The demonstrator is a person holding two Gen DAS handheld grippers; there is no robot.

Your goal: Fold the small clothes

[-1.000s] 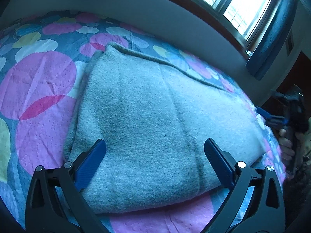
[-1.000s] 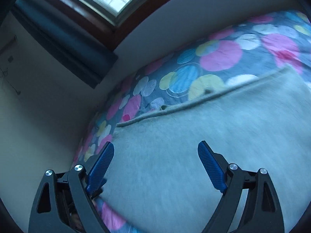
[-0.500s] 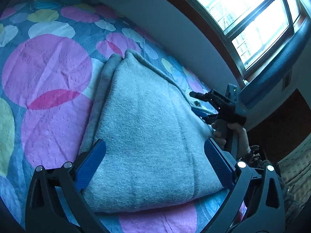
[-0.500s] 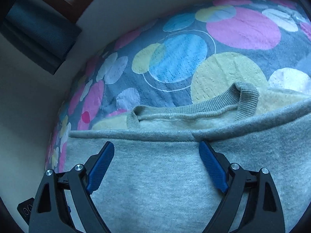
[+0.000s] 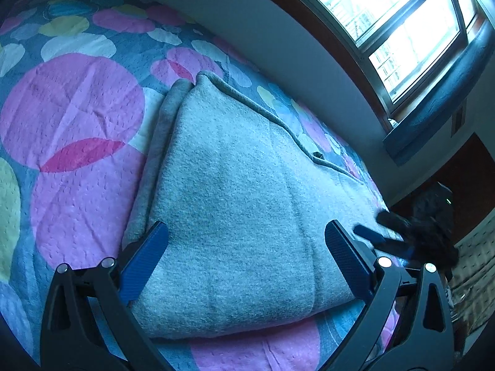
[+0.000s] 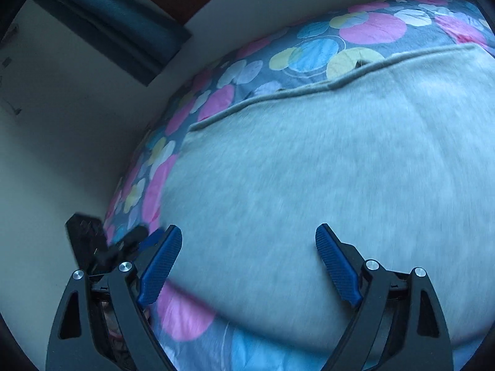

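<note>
A grey sweatshirt [image 5: 241, 204] lies folded flat on the bed, its ribbed collar edge [image 5: 315, 157] along the far side. My left gripper [image 5: 246, 232] hovers open over its near edge, the blue pads wide apart with nothing between them. My right gripper [image 5: 374, 224] shows blurred at the sweatshirt's right end. In the right wrist view the same gripper [image 6: 247, 232] is open above the blurred grey sweatshirt [image 6: 324, 160], holding nothing. The collar edge [image 6: 334, 85] runs across the top of that view.
The bedspread [image 5: 80, 117] has pink, blue and yellow circles. A pale wall [image 5: 278, 31] borders the bed's far side, with a window [image 5: 402, 24] and a blue curtain [image 6: 117, 27] above. A dark blurred shape [image 6: 86, 238] sits at the bed's edge behind my right gripper's left finger.
My right gripper went in close to the collar edge, then drew back to the sweatshirt's right end. My left gripper rolled a little and otherwise stayed over the near edge. Both stayed open.
</note>
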